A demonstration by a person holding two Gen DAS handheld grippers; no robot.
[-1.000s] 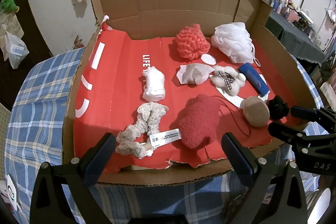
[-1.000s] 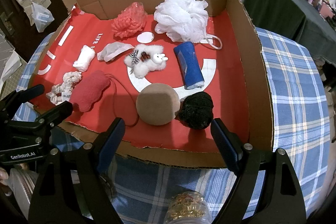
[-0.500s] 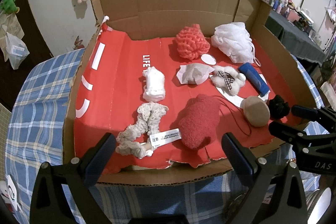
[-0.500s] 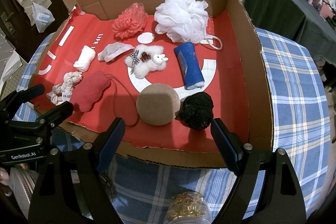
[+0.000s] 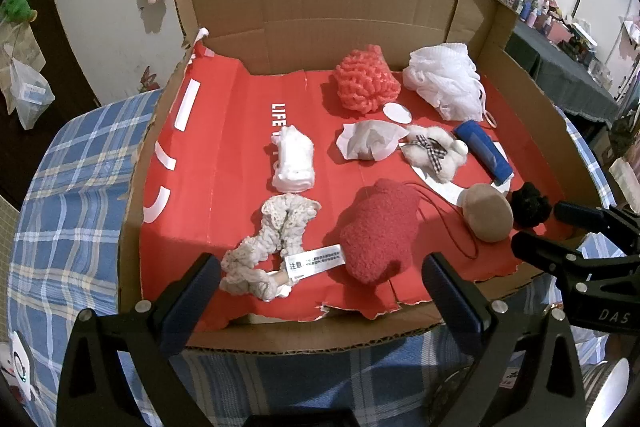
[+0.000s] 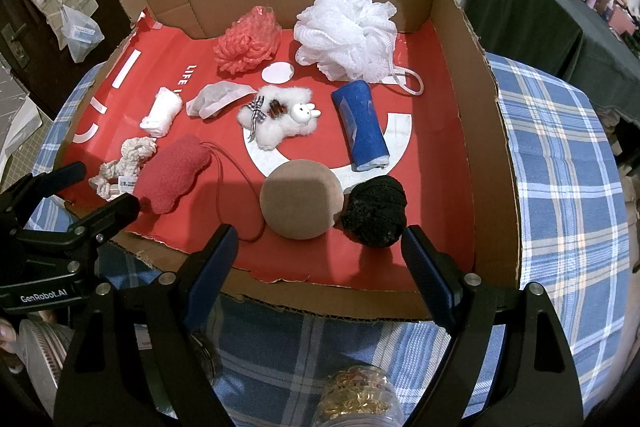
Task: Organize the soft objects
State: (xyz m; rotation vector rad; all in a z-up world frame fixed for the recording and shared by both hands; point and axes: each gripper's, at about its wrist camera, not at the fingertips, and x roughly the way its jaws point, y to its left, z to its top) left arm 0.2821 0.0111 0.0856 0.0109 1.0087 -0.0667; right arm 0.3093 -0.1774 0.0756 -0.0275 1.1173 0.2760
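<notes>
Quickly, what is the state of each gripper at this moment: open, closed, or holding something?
Left gripper: open, holding nothing.
Right gripper: open, holding nothing.

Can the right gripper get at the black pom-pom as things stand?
Probably yes. The right gripper is open and empty, and the black pom-pom lies just ahead near the box's low front edge. Only the tan round cushion touching its left side crowds it.

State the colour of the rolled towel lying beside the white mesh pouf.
Blue rolled towel; clearest in the right wrist view.
</notes>
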